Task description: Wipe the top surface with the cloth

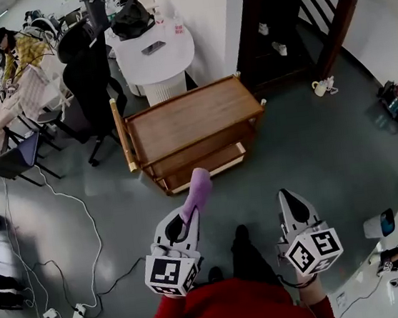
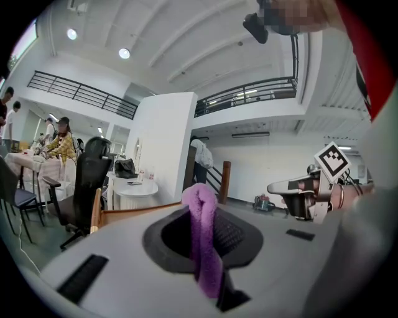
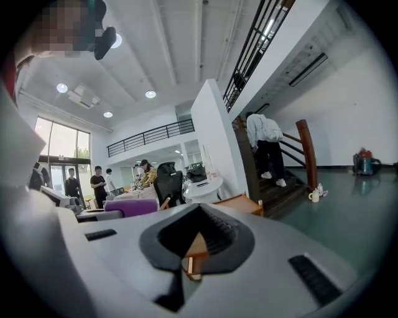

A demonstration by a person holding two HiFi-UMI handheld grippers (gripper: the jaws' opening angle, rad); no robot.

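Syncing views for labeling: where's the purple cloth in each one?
Head view: cloth lower center, sticking out of the left gripper.
Left gripper view: cloth center, clamped between the jaws.
Right gripper view: cloth left of center.
Shared landmark: wooden cart.

**Hidden parts**
The lower end of the purple fleece cloth (image 1: 197, 191) was hidden between the jaws of the left gripper (image 1: 189, 219); the lower shelf of the brown wooden two-shelf trolley (image 1: 192, 118) lay mostly covered by its top.
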